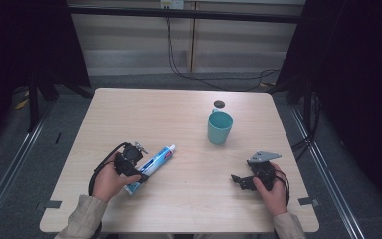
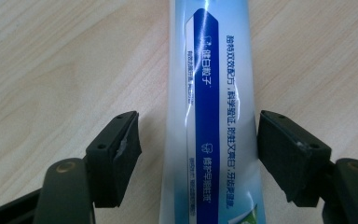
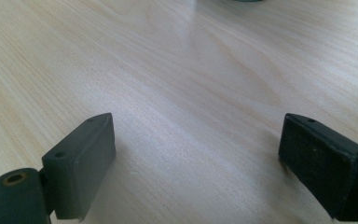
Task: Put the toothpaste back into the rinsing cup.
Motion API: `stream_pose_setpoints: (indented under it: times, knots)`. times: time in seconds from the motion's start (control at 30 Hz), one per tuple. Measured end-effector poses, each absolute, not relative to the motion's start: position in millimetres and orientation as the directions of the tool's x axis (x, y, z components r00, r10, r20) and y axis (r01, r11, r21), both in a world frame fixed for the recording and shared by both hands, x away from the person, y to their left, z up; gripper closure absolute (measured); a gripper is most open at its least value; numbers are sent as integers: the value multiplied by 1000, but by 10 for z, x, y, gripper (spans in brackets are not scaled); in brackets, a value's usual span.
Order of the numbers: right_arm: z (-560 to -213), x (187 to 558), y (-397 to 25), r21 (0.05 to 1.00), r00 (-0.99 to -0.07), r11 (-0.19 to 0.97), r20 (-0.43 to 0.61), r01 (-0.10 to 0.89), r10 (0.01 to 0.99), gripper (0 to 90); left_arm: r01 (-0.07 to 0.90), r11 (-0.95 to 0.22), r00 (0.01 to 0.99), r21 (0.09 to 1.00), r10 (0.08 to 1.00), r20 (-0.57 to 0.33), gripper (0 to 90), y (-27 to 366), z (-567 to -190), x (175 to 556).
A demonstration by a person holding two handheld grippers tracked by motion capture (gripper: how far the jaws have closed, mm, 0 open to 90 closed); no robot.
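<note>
Left hand-held gripper (image 2: 198,158) straddles toothpaste tube (image 2: 209,112), gaps both sides.

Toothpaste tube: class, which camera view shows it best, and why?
The left gripper view: the toothpaste tube lies close up between the open left claw, its print visible. The high view shows it small, partly under that claw.

- The toothpaste tube (image 2: 209,116) lies on the table (image 1: 179,209), between the left gripper's (image 2: 198,149) jaws.
- The cup (image 1: 220,127) stands beyond the right gripper (image 1: 243,180), to its left.
</note>
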State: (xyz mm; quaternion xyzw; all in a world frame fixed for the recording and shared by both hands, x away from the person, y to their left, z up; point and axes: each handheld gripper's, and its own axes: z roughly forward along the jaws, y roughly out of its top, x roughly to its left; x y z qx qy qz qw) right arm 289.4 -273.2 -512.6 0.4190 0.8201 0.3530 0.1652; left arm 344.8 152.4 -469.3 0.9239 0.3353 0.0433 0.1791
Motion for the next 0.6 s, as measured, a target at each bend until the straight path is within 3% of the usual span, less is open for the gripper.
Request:
stream_pose_setpoints:
  times: [0.6]
  knots:
    - [-5123,2891,-2729,716,-598,405,22,569,801,105,602,-733,780,316,625,-36,432,1390,-4722,3470]
